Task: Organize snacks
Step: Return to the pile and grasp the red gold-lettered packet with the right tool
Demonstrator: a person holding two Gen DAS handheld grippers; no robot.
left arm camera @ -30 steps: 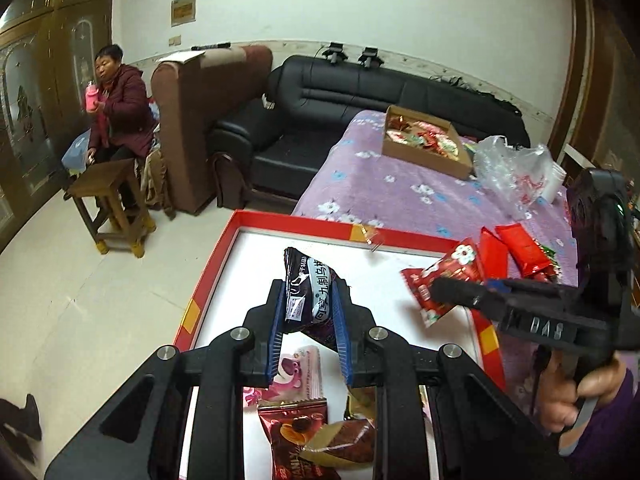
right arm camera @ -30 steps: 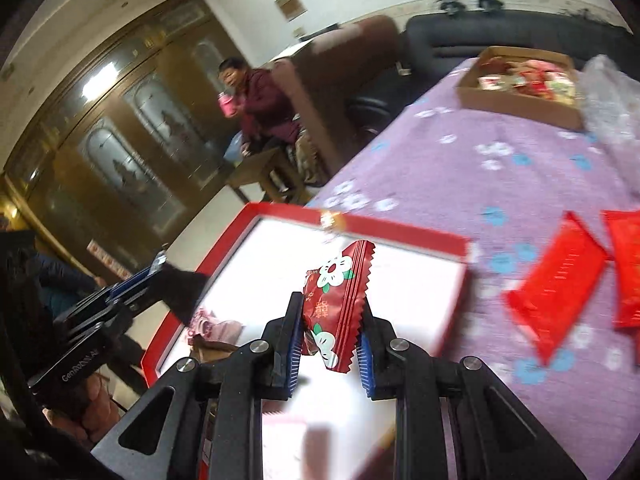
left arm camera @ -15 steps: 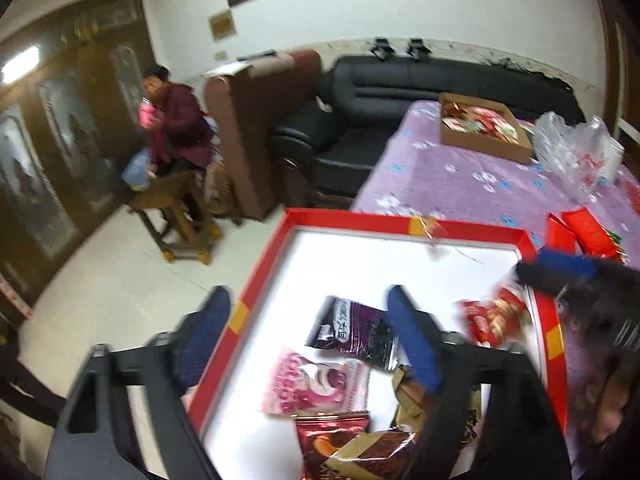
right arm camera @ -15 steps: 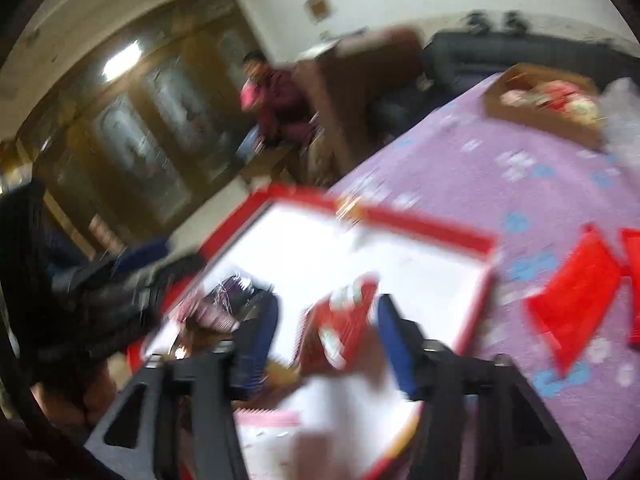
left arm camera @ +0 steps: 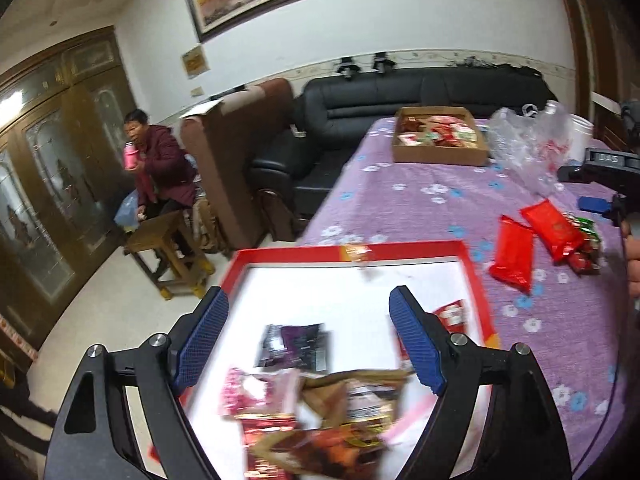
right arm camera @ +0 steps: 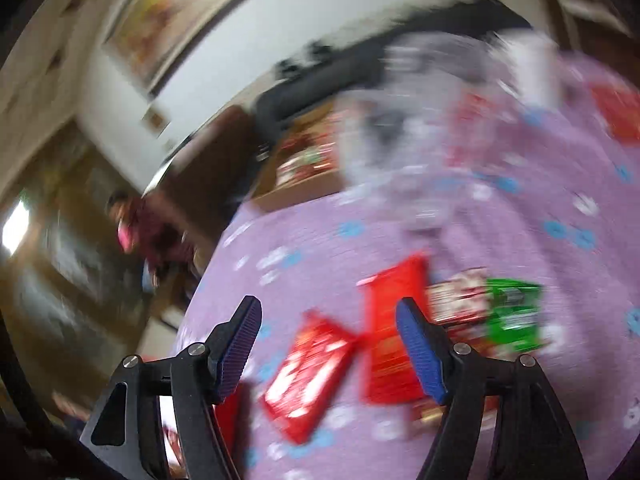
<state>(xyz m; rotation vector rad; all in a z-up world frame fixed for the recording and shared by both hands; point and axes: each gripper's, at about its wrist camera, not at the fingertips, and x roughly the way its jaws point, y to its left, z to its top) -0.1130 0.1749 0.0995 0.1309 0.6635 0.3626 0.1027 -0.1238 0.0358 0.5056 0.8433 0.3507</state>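
- Left wrist view shows the left gripper (left arm camera: 308, 340), black plastic with blue ribbed pads (left arm camera: 204, 340), its fingers wide apart and gripping nothing, above a shallow red-rimmed box with a white bottom (left arm camera: 476, 280).
- Inside this box lie a dark purple foil packet (left arm camera: 296, 346), a pink glossy packet (left arm camera: 248, 394) and a blurred pile of brown and red wrappers (left arm camera: 344, 420); a small red packet (left arm camera: 452, 314) lies against the right wall, partly hidden by the finger.
- On the purple flowered tablecloth (left arm camera: 420, 208) two flat red foil packets (left arm camera: 514, 260) lie to the right of the box, with smaller red and green ones beside them.
- Farther back stand a brown cardboard tray full of sweets (left arm camera: 438, 142) and a crumpled clear plastic bag (left arm camera: 528, 144).
- Right wrist view is strongly blurred: the right gripper (right arm camera: 328, 344) has its jaws opening, with nothing between them, over the red packets; a green packet (right arm camera: 514, 316) lies at their right.
- At the right edge of the left view, the right gripper and the hand (left arm camera: 632, 264) are cut off.
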